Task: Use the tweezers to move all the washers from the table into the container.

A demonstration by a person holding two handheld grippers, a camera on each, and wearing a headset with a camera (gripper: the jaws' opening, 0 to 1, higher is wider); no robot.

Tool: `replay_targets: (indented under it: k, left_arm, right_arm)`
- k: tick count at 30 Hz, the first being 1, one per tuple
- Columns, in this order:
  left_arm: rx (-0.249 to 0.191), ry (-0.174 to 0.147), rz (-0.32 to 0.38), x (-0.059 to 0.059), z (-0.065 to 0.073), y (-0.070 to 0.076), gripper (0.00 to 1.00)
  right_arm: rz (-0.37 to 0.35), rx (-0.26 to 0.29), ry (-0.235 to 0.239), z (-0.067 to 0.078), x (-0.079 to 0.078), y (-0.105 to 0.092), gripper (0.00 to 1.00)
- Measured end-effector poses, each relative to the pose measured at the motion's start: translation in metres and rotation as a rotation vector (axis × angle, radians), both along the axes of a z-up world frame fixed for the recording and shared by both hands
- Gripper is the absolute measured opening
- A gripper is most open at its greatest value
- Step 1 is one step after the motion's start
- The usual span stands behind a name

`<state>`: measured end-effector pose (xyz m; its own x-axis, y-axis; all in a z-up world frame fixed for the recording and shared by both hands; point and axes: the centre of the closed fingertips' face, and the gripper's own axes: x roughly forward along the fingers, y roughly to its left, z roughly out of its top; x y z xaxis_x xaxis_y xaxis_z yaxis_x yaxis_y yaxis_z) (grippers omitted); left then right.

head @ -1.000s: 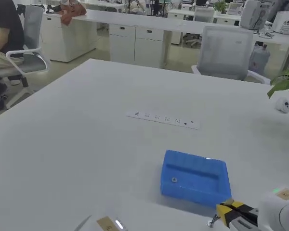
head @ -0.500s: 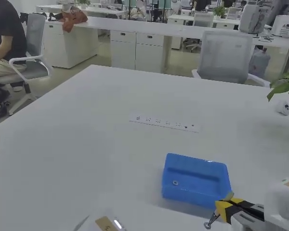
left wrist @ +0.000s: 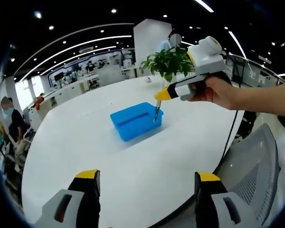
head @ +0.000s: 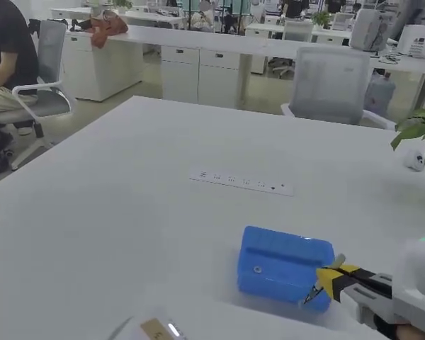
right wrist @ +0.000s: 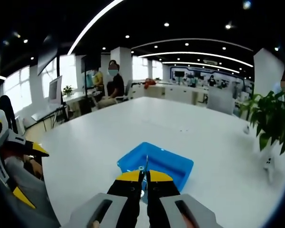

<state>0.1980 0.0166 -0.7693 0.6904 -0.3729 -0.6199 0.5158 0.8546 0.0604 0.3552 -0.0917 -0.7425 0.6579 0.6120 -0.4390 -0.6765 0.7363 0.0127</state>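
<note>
Yellow-tipped jaws of the left gripper (left wrist: 147, 175) stand wide apart, holding nothing, facing the white surface (left wrist: 85, 142). Right gripper (head: 331, 278) has its jaws clamped on thin metal tweezers (head: 313, 290), tips angled down at the near right corner of the blue plastic container (head: 283, 241). One small metal washer (head: 257, 269) lies inside it, with a long white power strip (head: 241, 180) beyond.

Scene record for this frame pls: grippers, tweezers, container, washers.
left gripper: open, holding nothing
right gripper: shut on tweezers
tweezers: tips point down at the container's near right edge; too small to tell if they carry a washer
container: blue, on table
washer: one lying inside container
other: power strip on the table beyond the container
</note>
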Motion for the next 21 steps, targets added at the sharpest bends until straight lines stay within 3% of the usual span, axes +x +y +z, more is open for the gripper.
replay_targets:
  k: [10, 15, 21]
  left_arm:
    - [-0.003, 0.005, 0.005, 0.0, -0.002, 0.002, 0.81]
    - [0.004, 0.009, 0.005, -0.001, -0.003, 0.003, 0.81]
    - [0.005, 0.012, 0.015, -0.001, -0.004, 0.005, 0.81]
  right_arm:
    - [-0.014, -0.004, -0.057, 0.013, 0.025, 0.004, 0.0]
    - [-0.013, -0.041, -0.066, 0.004, 0.033, 0.004, 0.0]
    - [-0.027, -0.055, -0.041, -0.01, 0.039, 0.0, 0.0]
